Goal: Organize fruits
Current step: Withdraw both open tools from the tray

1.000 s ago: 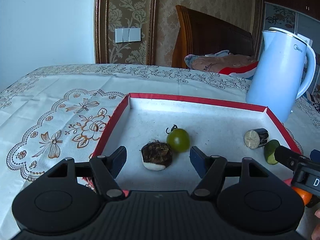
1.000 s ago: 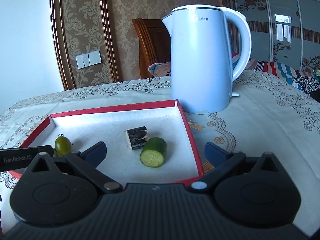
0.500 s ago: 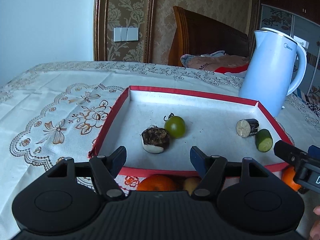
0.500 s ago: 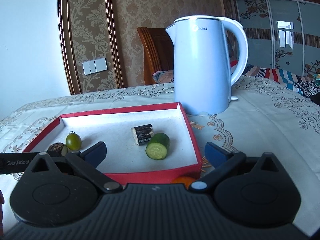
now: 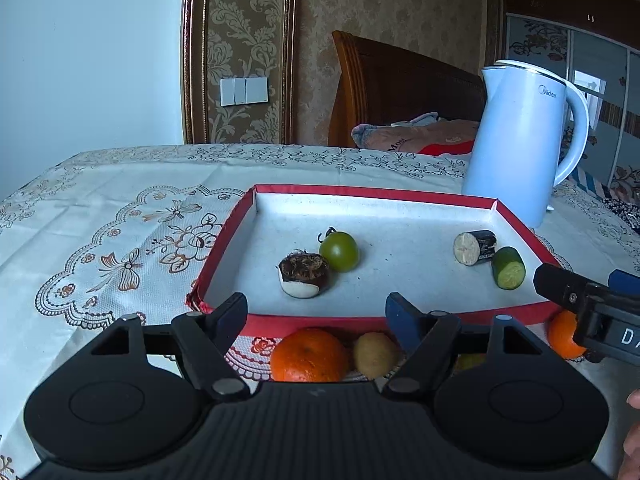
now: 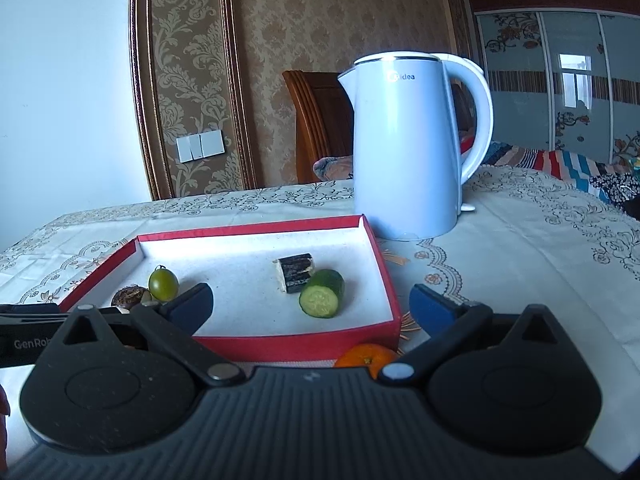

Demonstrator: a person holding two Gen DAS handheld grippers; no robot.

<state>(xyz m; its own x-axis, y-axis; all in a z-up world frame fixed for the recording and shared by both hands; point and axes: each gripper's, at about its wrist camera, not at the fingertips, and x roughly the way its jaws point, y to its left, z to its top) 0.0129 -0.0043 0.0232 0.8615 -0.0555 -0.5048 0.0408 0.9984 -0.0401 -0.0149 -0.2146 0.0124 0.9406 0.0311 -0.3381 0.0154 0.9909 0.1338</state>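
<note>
Two grippers are hanging over the table here, both with jaws spread wide and nothing between them. The left gripper (image 5: 316, 316) is sitting low in front of the red tray (image 5: 372, 191), and right between its fingers, nearest to it, an orange (image 5: 309, 356) and a kiwi (image 5: 375, 355) are lying side by side on the tablecloth (image 5: 100, 220), just outside the tray's near wall. A second orange (image 6: 366, 358) is peeking out between the right gripper (image 6: 310, 306) fingers, also sitting outside the tray at its near right corner.

Going further out, inside the tray: a brown-topped root chunk (image 5: 304, 275) is touching a green tomato (image 5: 339, 251), straight ahead of the left gripper. Ahead of the right gripper, a cucumber piece (image 6: 322, 294) is lying with its cut face toward the camera, just beside a dark-skinned cut stub (image 6: 295, 272).

Beyond the tray's far right corner, a pale blue kettle (image 6: 408, 148) is standing upright on the cloth. A wooden chair back (image 5: 400, 84) is showing behind the table.
</note>
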